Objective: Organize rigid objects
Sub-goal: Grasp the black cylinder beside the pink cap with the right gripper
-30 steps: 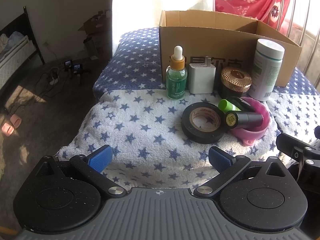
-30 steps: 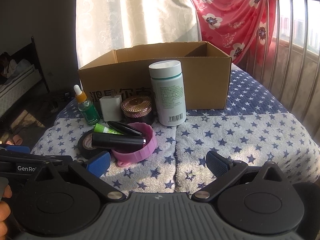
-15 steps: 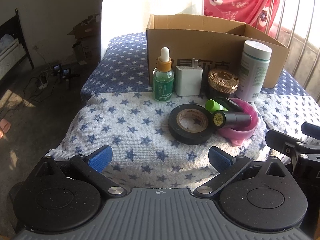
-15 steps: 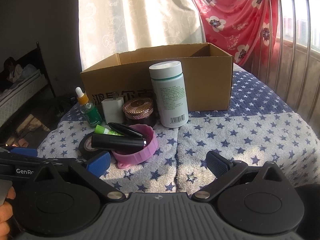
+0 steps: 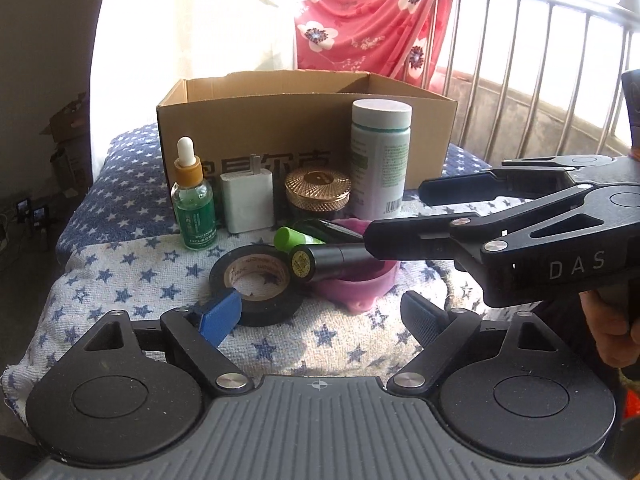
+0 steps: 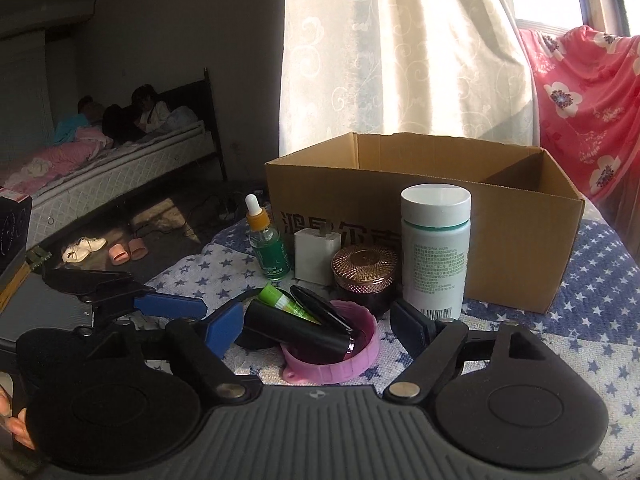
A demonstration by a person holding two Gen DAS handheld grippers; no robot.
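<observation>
On the star-patterned cloth stand a green dropper bottle [image 5: 192, 204], a white charger [image 5: 248, 202], a gold-lidded jar [image 5: 318, 192] and a tall white bottle [image 5: 380, 160], all in front of an open cardboard box [image 5: 280, 120]. Nearer lie a black tape roll [image 5: 256, 284] and a pink lid [image 5: 360, 284] holding a black tube [image 5: 332, 262] and a green tube [image 5: 290, 238]. My left gripper [image 5: 320, 316] is closing just short of the tape, pads pressing nothing. My right gripper [image 6: 316, 326] is closing too, with the pink lid [image 6: 344, 364] and black tube [image 6: 296, 328] just ahead, untouched.
A red floral cloth [image 5: 368, 24] hangs on a metal railing [image 5: 560, 60] behind the box. The covered surface drops off at its left edge to the floor [image 6: 160, 236], where shoes lie. A bed [image 6: 100, 160] with people on it stands far left. A curtain [image 6: 400, 48] hangs behind.
Both grippers have swung and moved in toward the objects, and their jaws have narrowed. The right gripper now reaches into the left wrist view over the pink lid.
</observation>
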